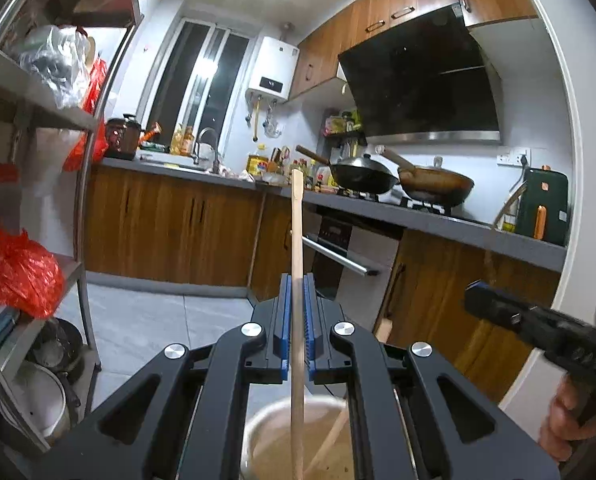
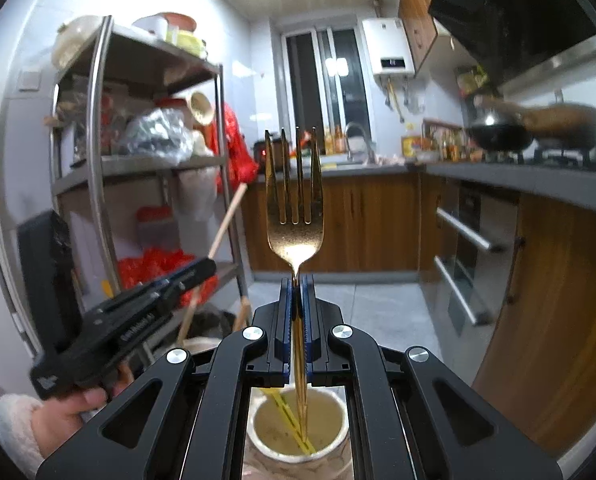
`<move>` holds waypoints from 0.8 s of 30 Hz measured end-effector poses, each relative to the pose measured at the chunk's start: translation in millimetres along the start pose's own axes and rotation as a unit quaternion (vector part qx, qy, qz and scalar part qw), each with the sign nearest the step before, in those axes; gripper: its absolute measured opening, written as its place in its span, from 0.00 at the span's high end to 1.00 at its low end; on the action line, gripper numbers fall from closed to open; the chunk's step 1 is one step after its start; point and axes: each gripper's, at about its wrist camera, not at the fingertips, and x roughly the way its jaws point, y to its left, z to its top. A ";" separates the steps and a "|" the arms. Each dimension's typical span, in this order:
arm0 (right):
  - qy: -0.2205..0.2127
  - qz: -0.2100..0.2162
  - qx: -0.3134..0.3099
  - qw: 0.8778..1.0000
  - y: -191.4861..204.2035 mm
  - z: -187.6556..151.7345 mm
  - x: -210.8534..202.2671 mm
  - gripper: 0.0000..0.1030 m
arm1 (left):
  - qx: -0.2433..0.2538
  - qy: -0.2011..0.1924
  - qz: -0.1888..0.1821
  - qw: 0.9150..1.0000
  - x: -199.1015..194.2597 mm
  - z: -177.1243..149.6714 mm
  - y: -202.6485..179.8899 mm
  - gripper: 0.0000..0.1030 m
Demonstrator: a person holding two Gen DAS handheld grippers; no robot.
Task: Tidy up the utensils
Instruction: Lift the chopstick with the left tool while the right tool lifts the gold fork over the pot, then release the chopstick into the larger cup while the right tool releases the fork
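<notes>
My left gripper (image 1: pixel 297 280) is shut on a wooden chopstick (image 1: pixel 296 232) that stands upright; its lower end reaches into a pale cup (image 1: pixel 258 432) below, where another wooden stick leans. My right gripper (image 2: pixel 296 280) is shut on the handle of a gold fork (image 2: pixel 295 200), tines up, with the handle end inside a pale cup (image 2: pixel 258 436) that also holds a yellow stick. The right gripper shows at the right of the left wrist view (image 1: pixel 481 300); the left gripper shows at the left of the right wrist view (image 2: pixel 202 270).
A metal shelf rack (image 2: pixel 98 160) with red bags stands on the left. A grey counter (image 1: pixel 417 220) carries a sink, bottles, two woks (image 1: pixel 361 176) and an appliance. Wooden cabinets and an oven sit beneath. Grey tiled floor (image 1: pixel 146 320) lies ahead.
</notes>
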 end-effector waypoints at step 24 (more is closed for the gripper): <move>0.070 -0.029 0.026 0.997 -22.6 -37.1 25.1 0.94 | 0.032 0.055 0.049 0.997 -38.5 -40.0 1.0 0.94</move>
